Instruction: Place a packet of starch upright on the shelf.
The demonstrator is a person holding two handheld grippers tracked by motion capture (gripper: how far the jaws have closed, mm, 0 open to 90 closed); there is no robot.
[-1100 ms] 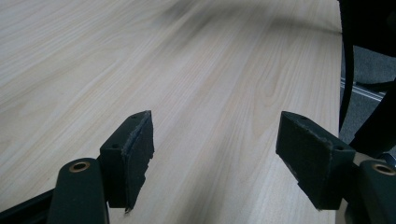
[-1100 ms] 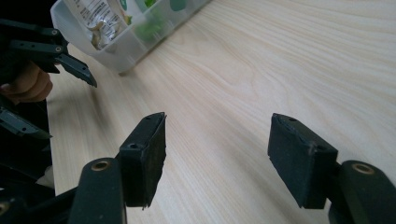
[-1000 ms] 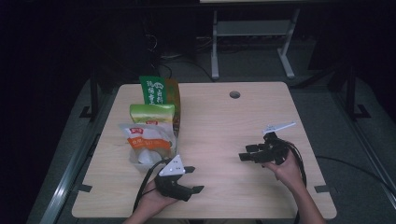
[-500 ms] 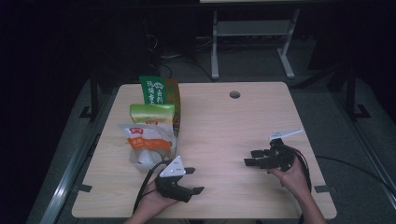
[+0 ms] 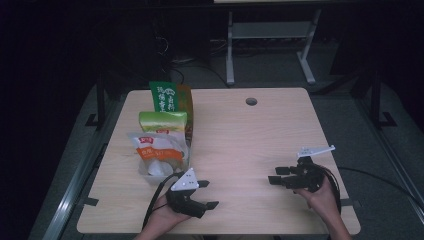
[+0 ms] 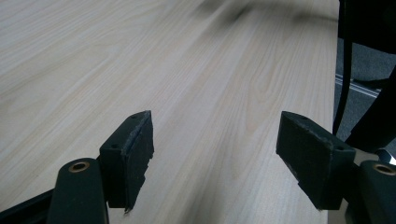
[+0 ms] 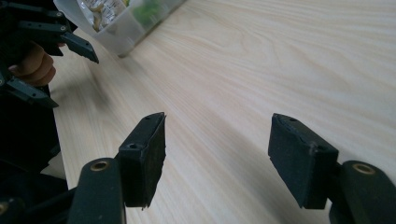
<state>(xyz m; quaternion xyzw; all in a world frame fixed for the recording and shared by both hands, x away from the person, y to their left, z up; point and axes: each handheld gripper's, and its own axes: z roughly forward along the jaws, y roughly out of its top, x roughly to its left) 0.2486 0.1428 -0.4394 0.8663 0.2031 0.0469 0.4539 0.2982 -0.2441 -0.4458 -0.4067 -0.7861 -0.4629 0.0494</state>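
Both grippers are down at the near edge of the table (image 5: pixel 240 130), and neither one has anything in it. The left gripper (image 5: pixel 206 194) sits near-left, jaws spread apart over bare wood, pointing right. Just beyond it is the white bag (image 5: pixel 157 152) with an orange label, the closest snack to it but not touching. Behind that comes a light green pack (image 5: pixel 162 120), then a dark green bag (image 5: pixel 165 96) standing upright at the far end of the row. The right gripper (image 5: pixel 276 175) is near-right, well apart from the snacks, jaws wide open too, aimed left toward the other hand (image 7: pixel 32 65).
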